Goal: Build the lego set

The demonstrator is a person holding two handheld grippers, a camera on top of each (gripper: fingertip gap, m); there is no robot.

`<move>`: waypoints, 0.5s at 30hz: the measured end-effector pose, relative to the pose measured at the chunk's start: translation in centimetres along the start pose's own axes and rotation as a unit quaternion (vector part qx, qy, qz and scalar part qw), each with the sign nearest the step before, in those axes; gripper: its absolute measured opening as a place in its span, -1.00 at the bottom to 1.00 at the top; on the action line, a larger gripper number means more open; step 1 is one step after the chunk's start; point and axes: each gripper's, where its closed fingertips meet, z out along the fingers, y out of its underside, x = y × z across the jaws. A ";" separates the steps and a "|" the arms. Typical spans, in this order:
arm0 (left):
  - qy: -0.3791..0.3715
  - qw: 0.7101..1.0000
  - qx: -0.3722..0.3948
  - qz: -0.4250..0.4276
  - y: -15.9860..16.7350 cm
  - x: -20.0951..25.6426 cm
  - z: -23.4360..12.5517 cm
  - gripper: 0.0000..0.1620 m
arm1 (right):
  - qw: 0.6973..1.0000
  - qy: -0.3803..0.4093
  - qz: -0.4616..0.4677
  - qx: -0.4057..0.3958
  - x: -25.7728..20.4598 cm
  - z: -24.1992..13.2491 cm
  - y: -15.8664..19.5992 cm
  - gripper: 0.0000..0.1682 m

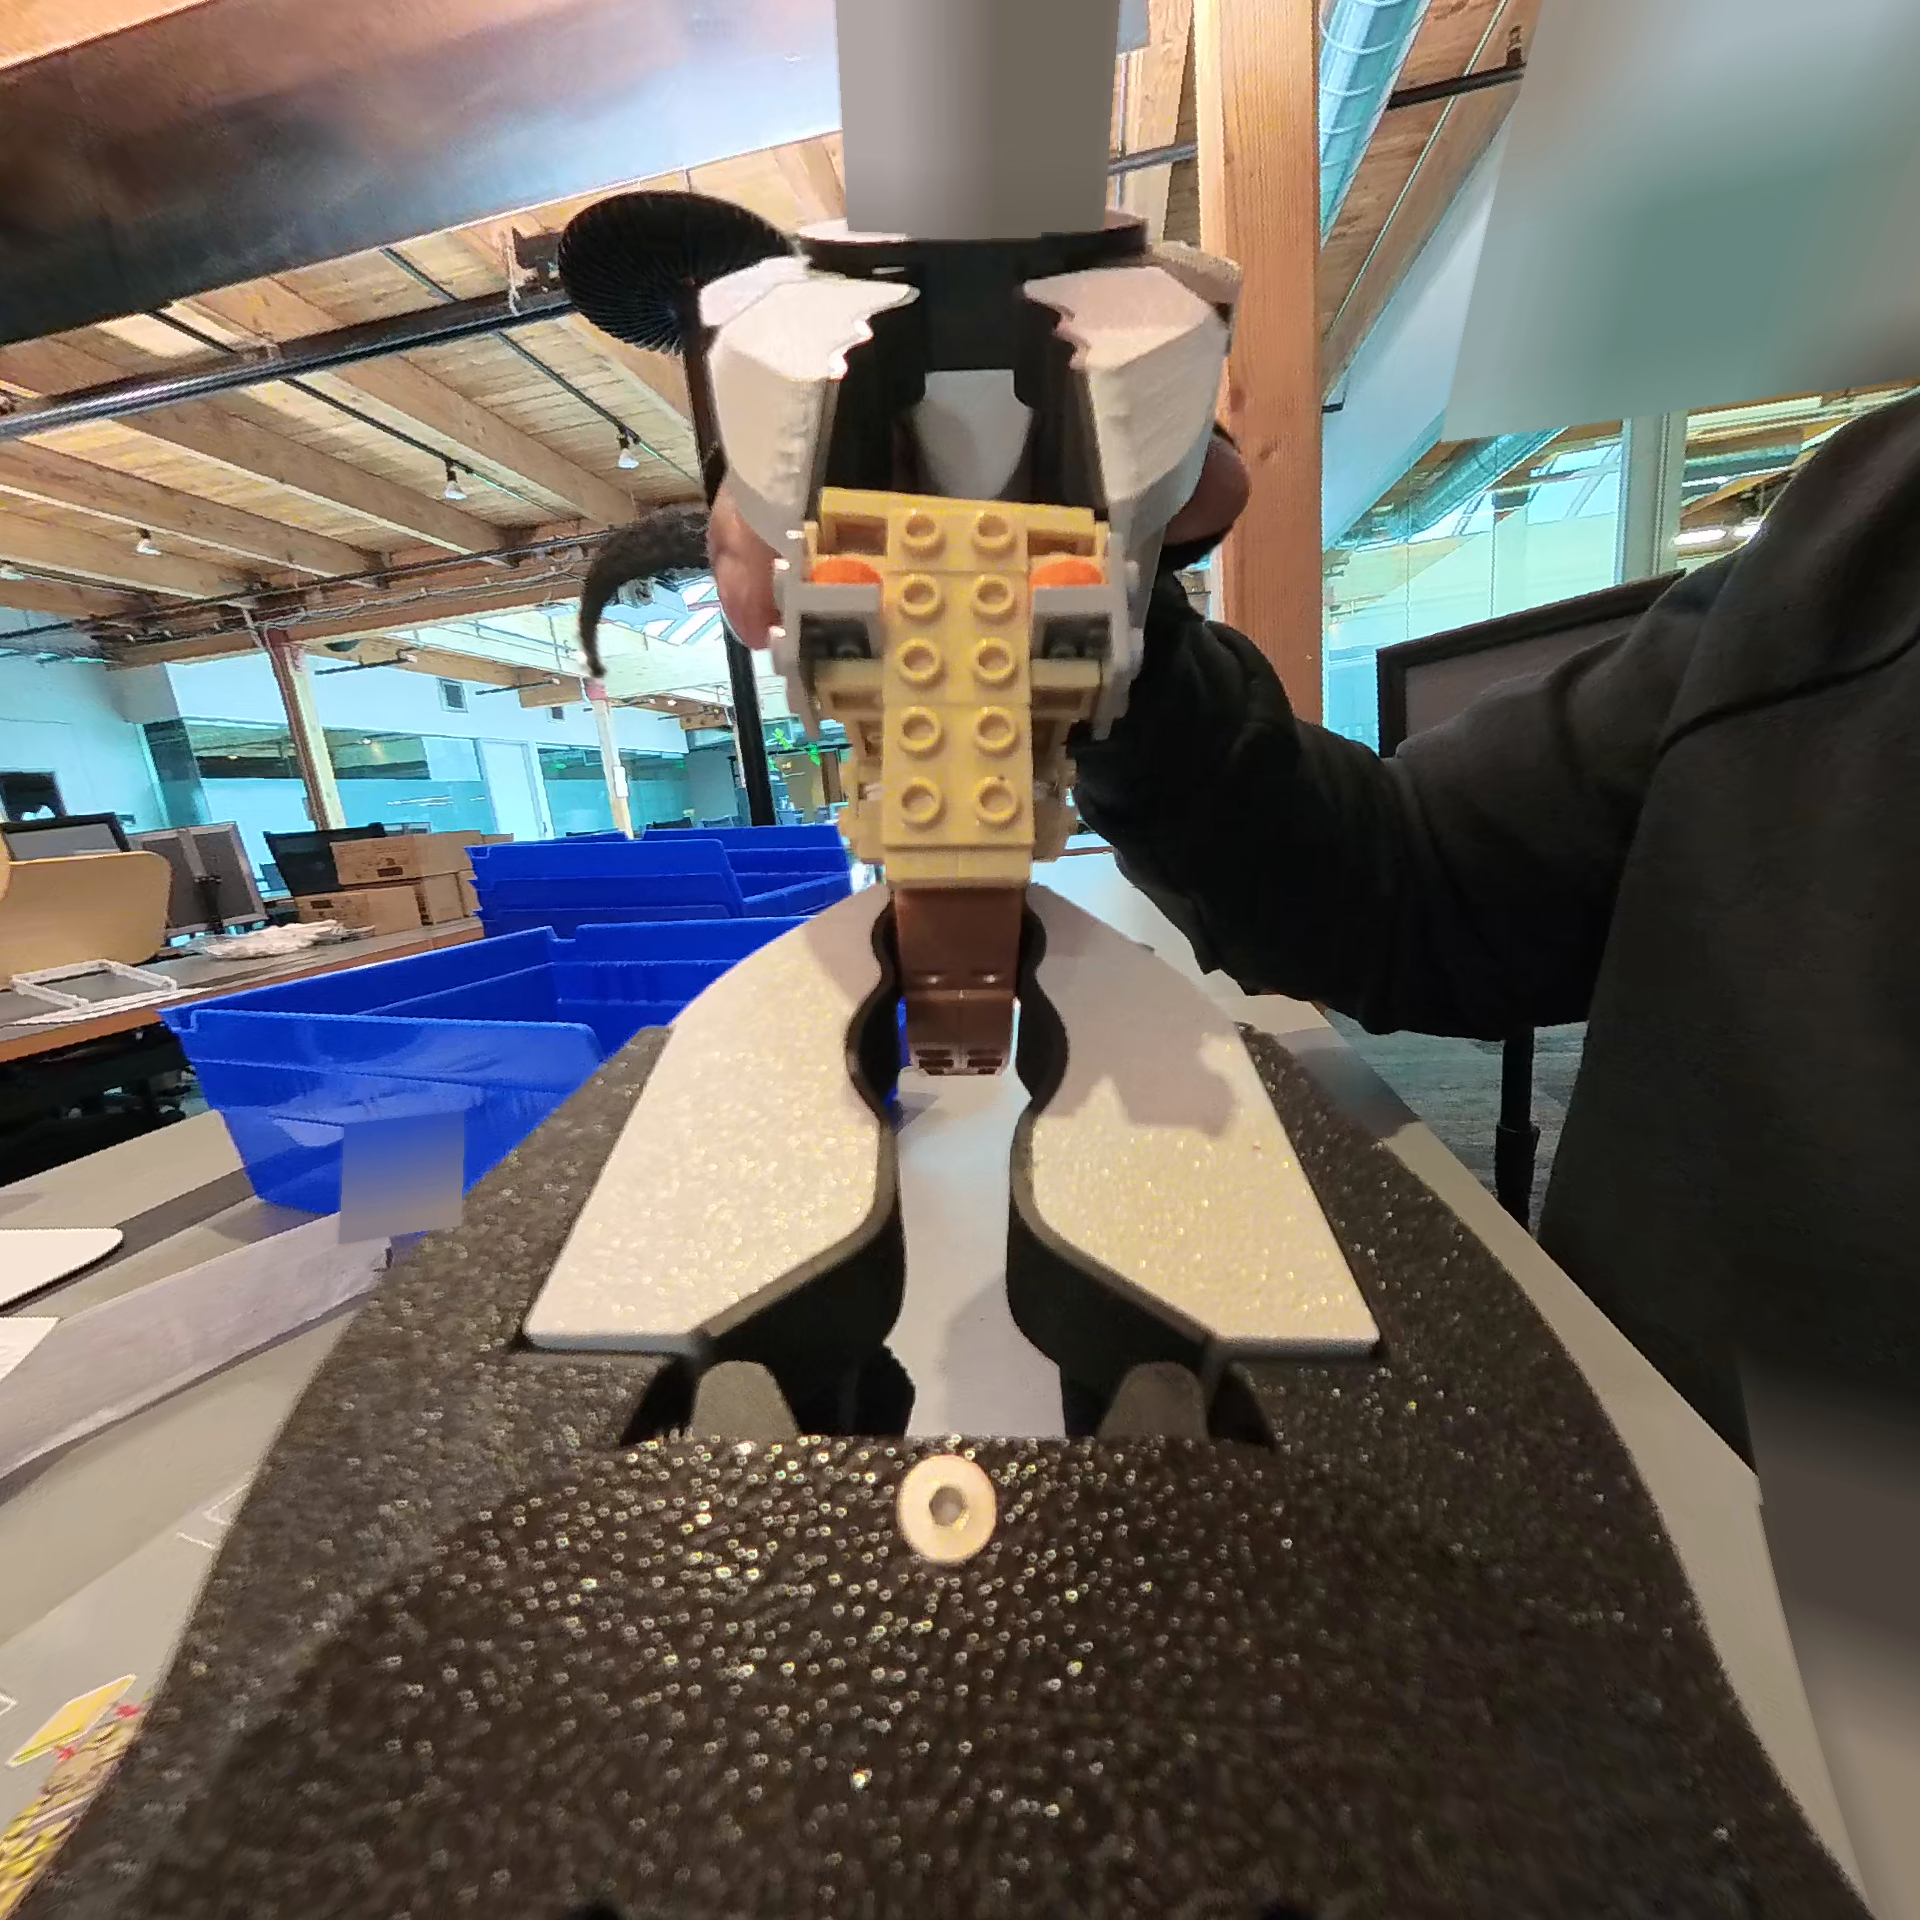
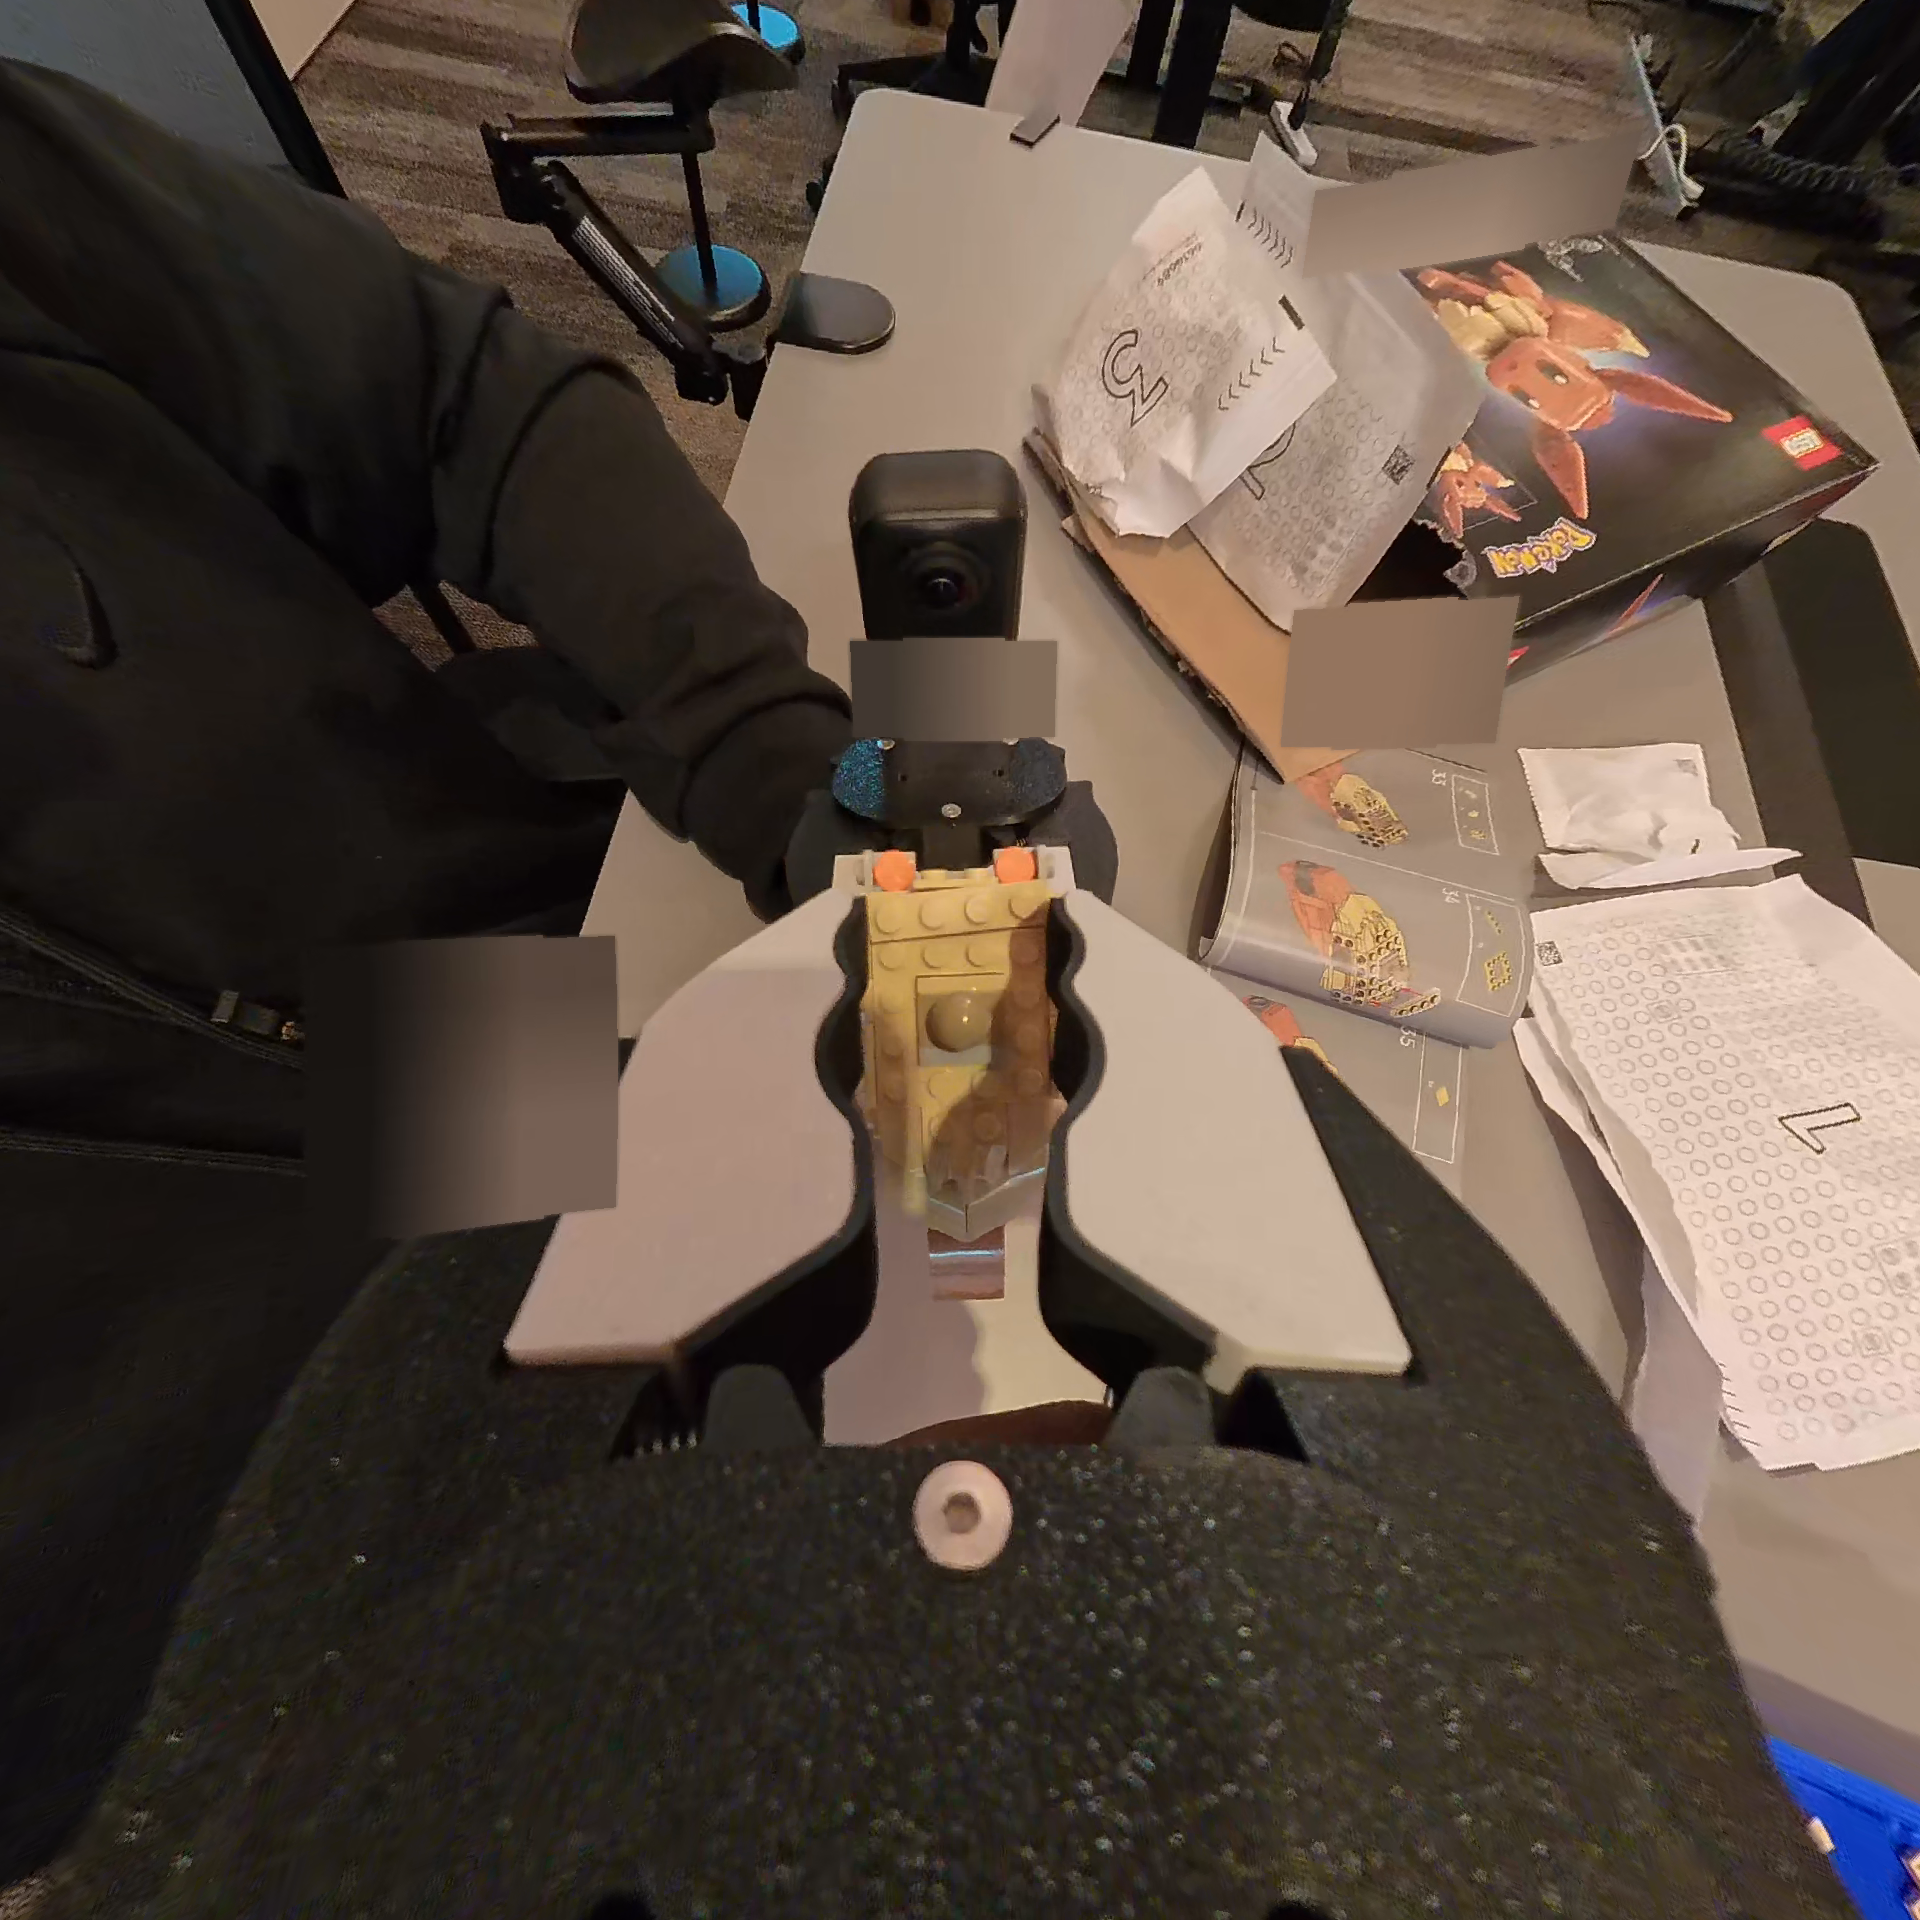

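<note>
The left gripper (image 1: 958,987) is closed narrowly on the brown end of the lego model (image 1: 956,707), held in the air above the table (image 2: 966,312); the right gripper (image 2: 956,997) clamps the model's tan body from the opposite end.

Model (image 1: 956,717): tan studs, brown base, orange dots. Bins (image 1: 416,1049): blue. Bags (image 2: 1766,1143): white, circle-patterned. Sleeve (image 2: 582,582): black.
</note>
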 end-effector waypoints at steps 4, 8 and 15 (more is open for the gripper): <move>0.005 1.000 0.003 -0.006 -0.1 0.1 0.0 -0.78 | 1.000 0.003 -0.002 0.000 0.0 0.1 -0.1 -0.61; 0.010 1.000 0.007 -0.012 -0.2 0.3 0.0 -0.78 | 1.000 0.008 -0.001 0.003 0.0 0.0 -0.2 -0.61; 0.021 0.999 0.014 -0.023 -0.4 0.6 -0.1 -0.78 | 1.000 0.016 -0.001 0.009 -0.1 0.0 -0.3 -0.59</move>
